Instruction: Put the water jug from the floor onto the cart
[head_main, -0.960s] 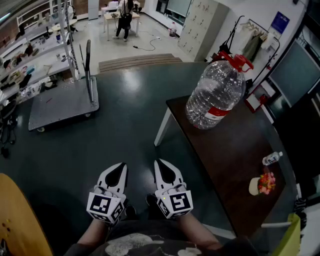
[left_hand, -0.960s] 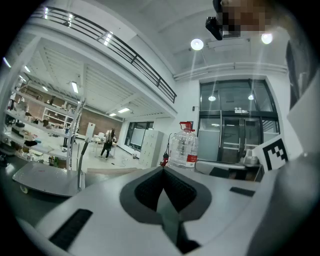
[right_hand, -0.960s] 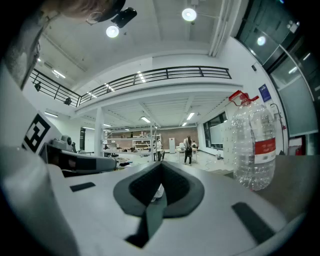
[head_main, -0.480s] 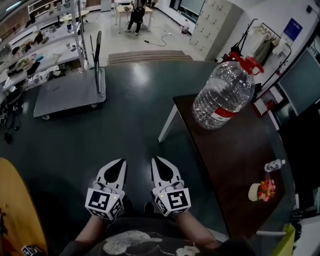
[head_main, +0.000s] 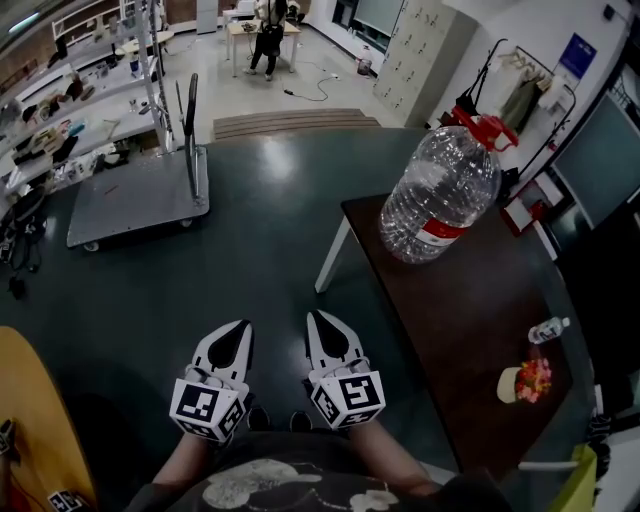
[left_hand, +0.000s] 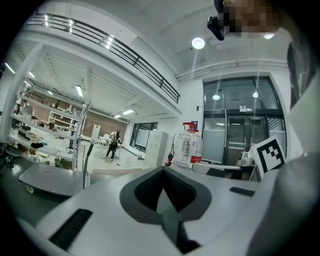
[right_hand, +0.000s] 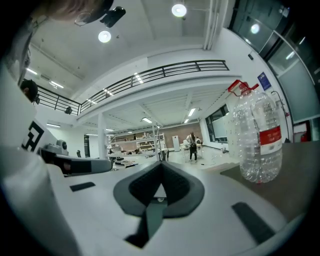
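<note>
Barely anything has moved: left gripper (head_main: 239, 329) and right gripper (head_main: 316, 319) stay side by side, both closed, empty. Water jug (head_main: 440, 195) stands on the dark surface (head_main: 470, 330), well apart from the cart (head_main: 130, 205).

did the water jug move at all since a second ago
No. The water jug sits at the same far left corner of the dark table as in the earlier pictures; only the head view has shifted slightly.
</note>
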